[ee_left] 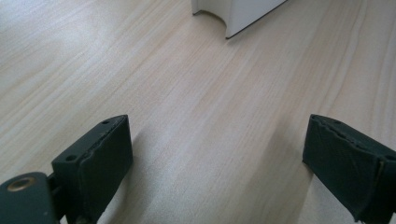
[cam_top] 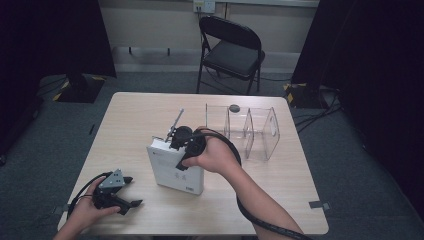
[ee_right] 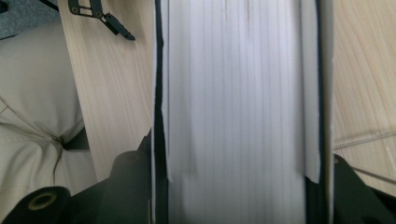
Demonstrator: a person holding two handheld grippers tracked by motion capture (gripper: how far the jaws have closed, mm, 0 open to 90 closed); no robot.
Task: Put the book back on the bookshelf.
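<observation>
A: Biggest first. Table (cam_top: 130,107), light wood, bare at the left and far left.
B: Clear acrylic divider rack (cam_top: 250,131) at far right, near the right edge. Folding chair (cam_top: 232,50) beyond the far edge, on the floor.
A: White book (cam_top: 175,172)?
B: Mid-table, standing on its edge and tilted, open wood around it. Well apart from the rack.
A: Right arm?
B: Forearm comes in from the bottom right, hand curled over the right gripper (cam_top: 176,143) at the book's top end. The right gripper view looks down the page edges (ee_right: 233,107), a jaw on either cover. Clamped on the book.
A: Left?
B: Left hand low at the near left corner, left gripper (cam_top: 131,191) lying near the table's front edge, pointing right. Jaws wide apart, only bare wood between them. Book's corner (ee_left: 238,16) well ahead of it.
</observation>
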